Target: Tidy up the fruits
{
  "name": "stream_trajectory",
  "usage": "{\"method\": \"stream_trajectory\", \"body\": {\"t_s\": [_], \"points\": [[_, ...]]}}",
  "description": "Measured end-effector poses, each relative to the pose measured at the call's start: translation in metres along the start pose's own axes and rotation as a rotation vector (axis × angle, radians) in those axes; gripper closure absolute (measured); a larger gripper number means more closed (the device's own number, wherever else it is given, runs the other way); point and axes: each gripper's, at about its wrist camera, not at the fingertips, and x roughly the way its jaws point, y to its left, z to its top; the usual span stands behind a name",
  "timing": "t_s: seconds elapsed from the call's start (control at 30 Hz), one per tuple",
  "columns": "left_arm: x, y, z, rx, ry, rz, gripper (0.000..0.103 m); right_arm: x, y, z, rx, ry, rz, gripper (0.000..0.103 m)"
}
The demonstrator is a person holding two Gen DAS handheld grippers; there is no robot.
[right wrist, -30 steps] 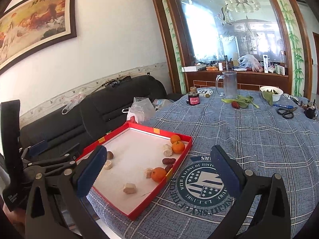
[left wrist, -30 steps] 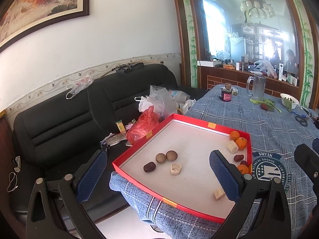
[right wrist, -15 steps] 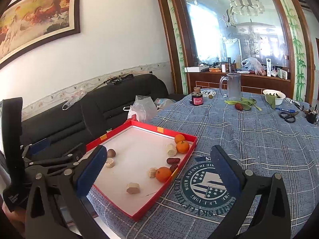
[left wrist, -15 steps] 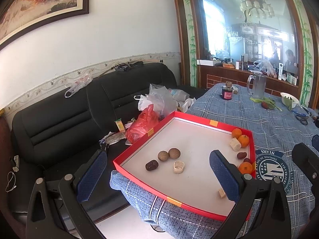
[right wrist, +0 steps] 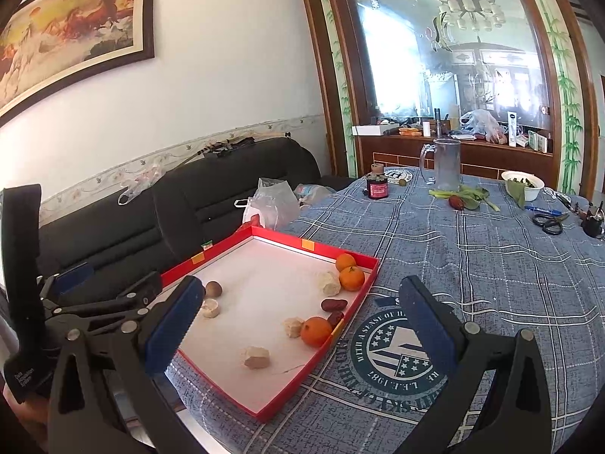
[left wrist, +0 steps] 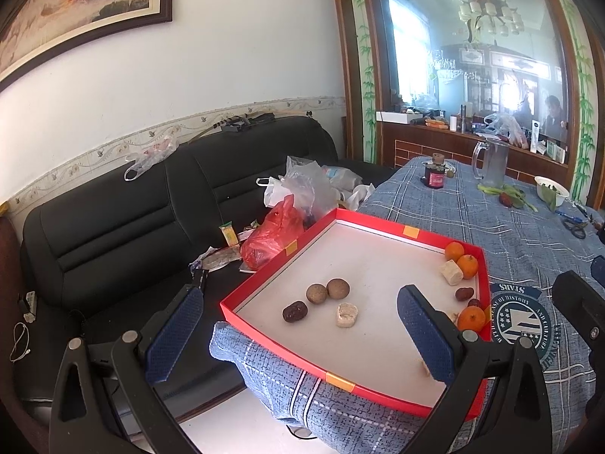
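Nearest me, my left gripper (left wrist: pixel 298 336) hangs over the near end of the red tray (left wrist: pixel 378 220), its fingers (left wrist: pixel 174 335) spread wide with nothing between them. My right gripper (right wrist: pixel 302 325) is likewise wide apart and empty, poised above the tray's right edge and the round emblem (right wrist: pixel 397 344) on the blue plaid cloth (right wrist: pixel 491 265) covering the bench.

Inside the tray, a pale chunk (right wrist: pixel 256 357) lies closest. Beyond it an orange (right wrist: pixel 317 331) sits against the right wall, touching another pale piece (right wrist: pixel 293 327). On the left side I see a dark date (left wrist: pixel 295 311), two brown round fruits (left wrist: pixel 327 290) and a pale disc (left wrist: pixel 347 314) clustered together. Further along the right wall lie two red dates (right wrist: pixel 334 305), then two oranges (right wrist: pixel 351 271) with a pale lump (right wrist: pixel 327 282) in the far corner.

Further back stand a dark jar (right wrist: pixel 377 187) and a clear pitcher (right wrist: pixel 445 165); a black sofa (left wrist: pixel 132 212) flanks the bench.
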Motion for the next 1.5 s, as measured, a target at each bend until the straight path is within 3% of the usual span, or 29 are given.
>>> {"method": "stream_trajectory", "body": {"t_s": [1.5], "points": [[0.005,0.010,-0.002,-0.009,0.004,-0.035,0.000,0.014,0.016,0.008,-0.028,-0.011,-0.010,0.000]]}}
